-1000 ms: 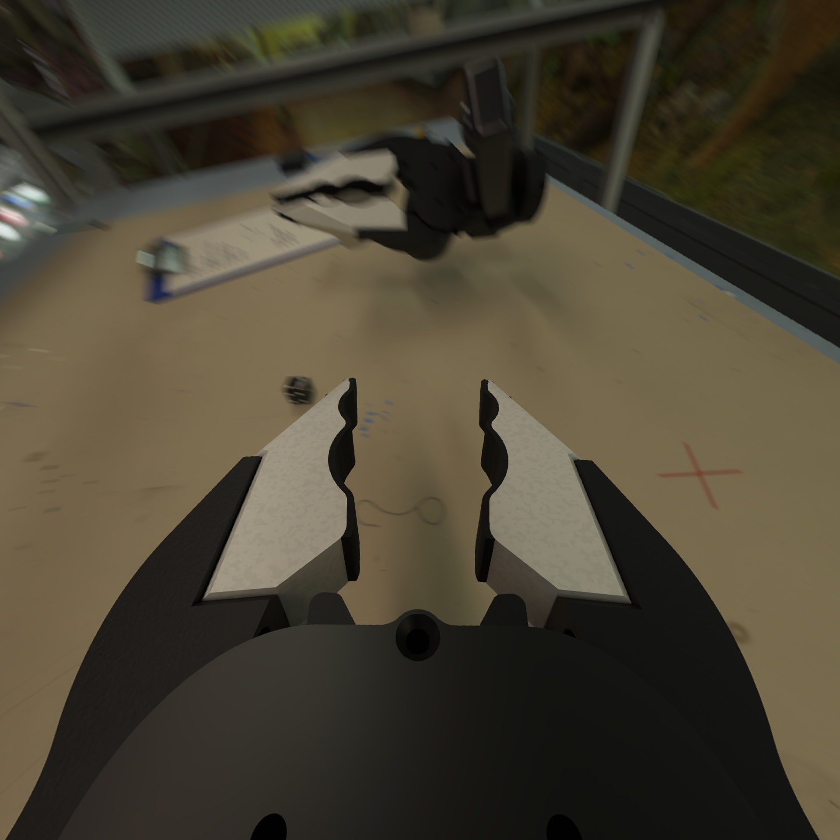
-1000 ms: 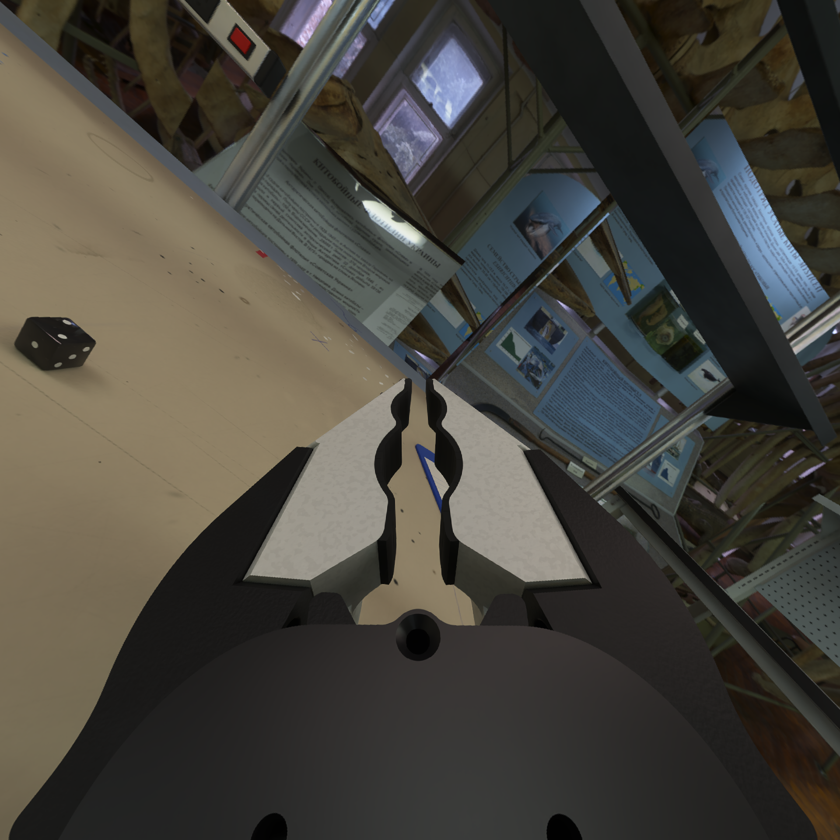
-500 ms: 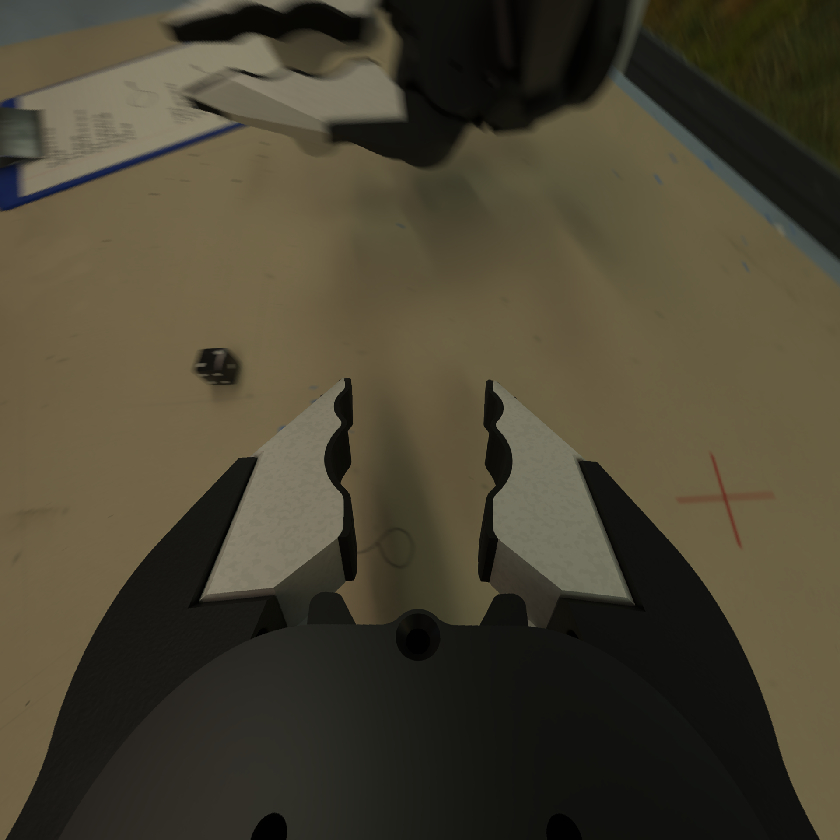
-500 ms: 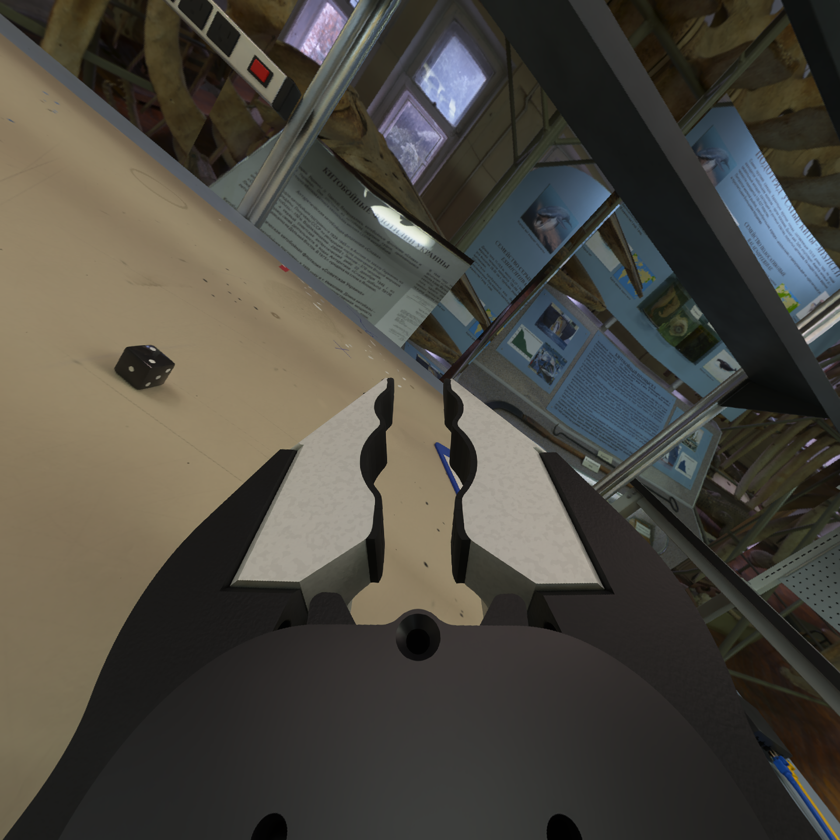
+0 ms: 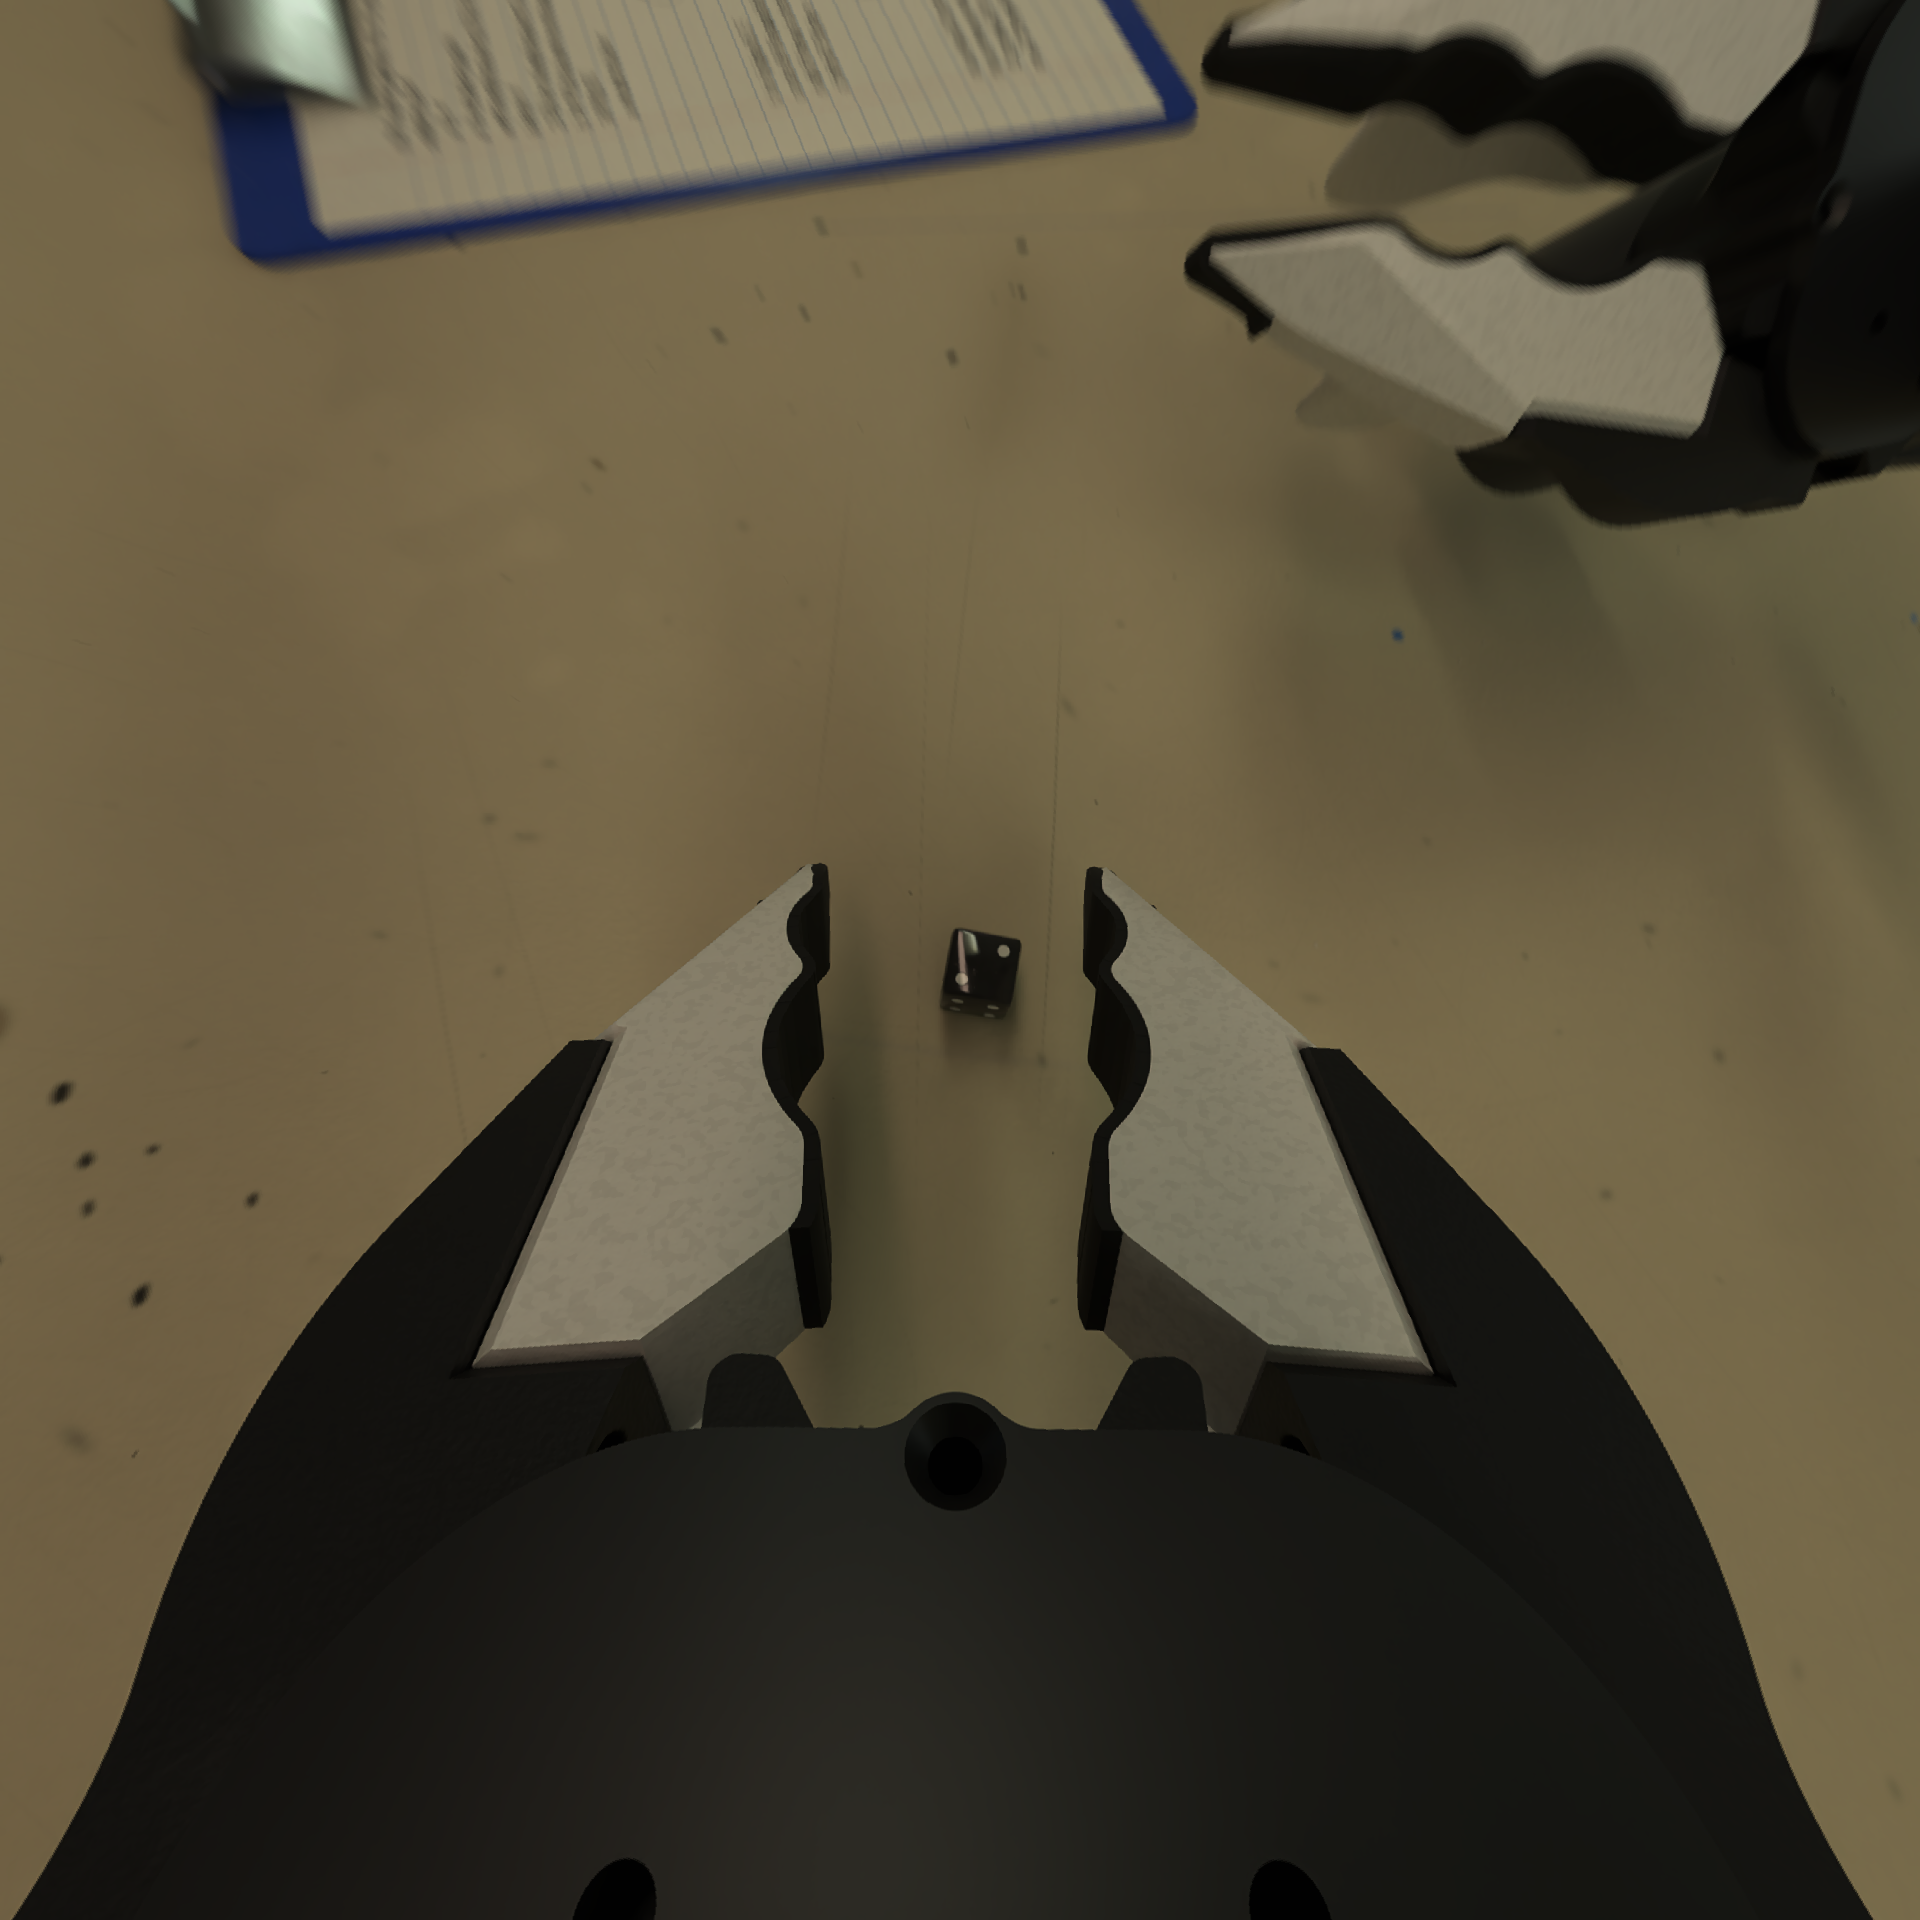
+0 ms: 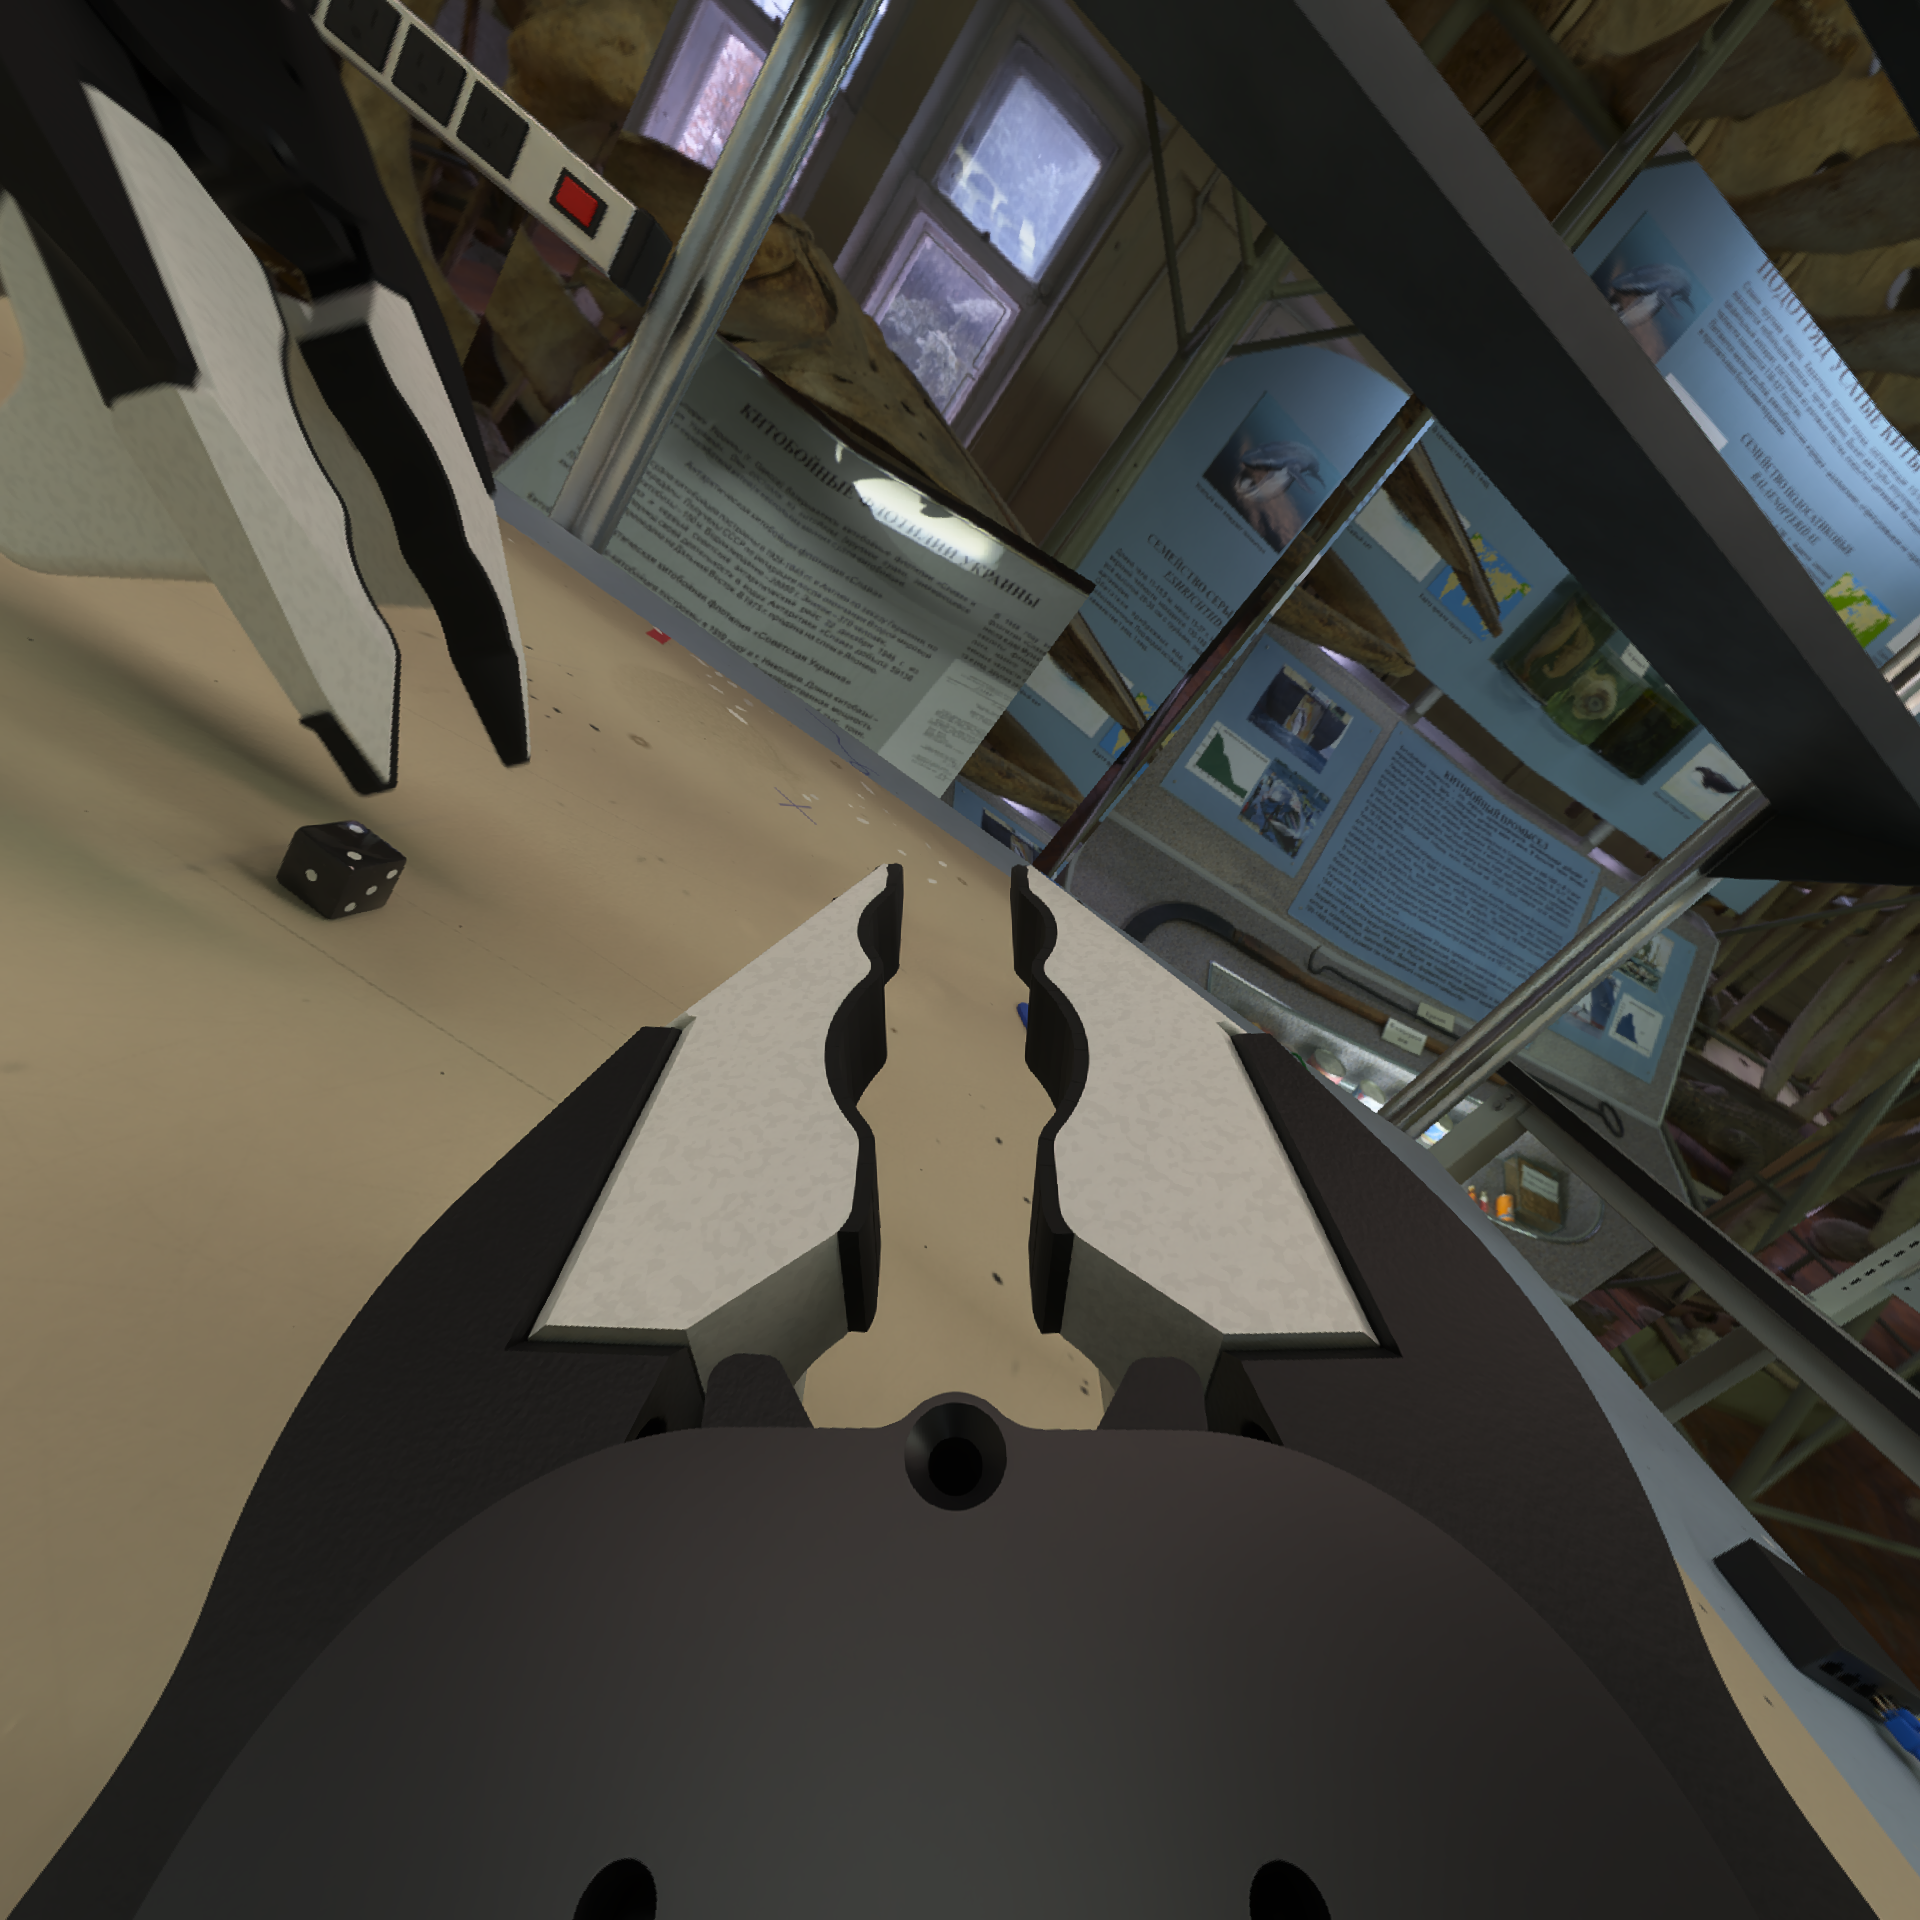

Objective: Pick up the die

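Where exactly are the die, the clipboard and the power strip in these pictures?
die [image 5: 981,974]: left wrist view, on its black top face.
clipboard [image 5: 1169,99]: left wrist view, on its blue right edge.
power strip [image 6: 488,130]: right wrist view, on its pale body.

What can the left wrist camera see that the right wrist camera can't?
Only the left wrist view shows the blue clipboard with lined paper, lying on the table beyond the die. Only the right wrist view shows the white power strip, the windows and the blue wall posters. Both show the black die on the tan table, below the left gripper, and both show the right gripper, open and off to the side.
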`<state>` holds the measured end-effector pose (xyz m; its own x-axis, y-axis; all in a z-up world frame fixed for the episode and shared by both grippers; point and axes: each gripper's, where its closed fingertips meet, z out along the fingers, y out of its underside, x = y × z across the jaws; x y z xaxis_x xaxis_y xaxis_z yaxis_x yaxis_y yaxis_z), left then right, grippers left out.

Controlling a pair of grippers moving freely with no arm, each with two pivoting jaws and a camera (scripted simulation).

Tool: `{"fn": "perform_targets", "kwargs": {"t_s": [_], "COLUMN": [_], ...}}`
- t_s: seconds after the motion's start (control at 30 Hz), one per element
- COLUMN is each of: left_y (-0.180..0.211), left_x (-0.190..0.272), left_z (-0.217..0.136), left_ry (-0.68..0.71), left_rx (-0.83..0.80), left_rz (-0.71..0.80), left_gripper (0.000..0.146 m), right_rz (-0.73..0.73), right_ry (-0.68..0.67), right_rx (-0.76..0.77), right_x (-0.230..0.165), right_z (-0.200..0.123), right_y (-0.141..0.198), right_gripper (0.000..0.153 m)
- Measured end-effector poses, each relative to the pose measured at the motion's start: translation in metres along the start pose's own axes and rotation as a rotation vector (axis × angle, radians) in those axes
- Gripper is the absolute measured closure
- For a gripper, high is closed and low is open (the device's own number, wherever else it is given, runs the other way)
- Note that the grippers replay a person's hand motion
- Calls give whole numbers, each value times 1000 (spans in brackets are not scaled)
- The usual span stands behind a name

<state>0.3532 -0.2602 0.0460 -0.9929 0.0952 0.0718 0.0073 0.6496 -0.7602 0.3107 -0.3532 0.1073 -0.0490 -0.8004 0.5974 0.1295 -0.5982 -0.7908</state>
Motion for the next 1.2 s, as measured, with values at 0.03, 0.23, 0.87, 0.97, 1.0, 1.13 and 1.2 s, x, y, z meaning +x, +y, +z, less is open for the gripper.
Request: {"fn": "perform_targets", "kwargs": {"t_s": [0.03,0.23,0.87,0.97,1.0,1.13,1.2], "left_y": [3,22,-11,-6,-5,-8,-10], "left_x": [0,4,11,25,29,48,55], "left_z": [4,18,-104,-120,-123,-124,-121], "left_ry": [29,92,-58,0,8,50,48], "left_rx": [-47,-160,714,807,823,848,832], "left_rz": [-2,113,-306,-410,-428,-439,-403], "left_gripper": [97,106,130,130,130,130,130], "right_rz": [3,17,70,140,143,-108,-177], "right_ry": [-1,-25,-145,-298,-328,-347,-387], "right_rx": [0,0,54,126,183,378,424], "right_x": [0,-3,-26,-52,-60,-97,-118], "right_z": [0,1,-2,-8,-13,-38,-48], "right_y": [0,1,-22,-53,-69,-124,-138], "right_gripper": [132,133,139,136,133,123,120]}}
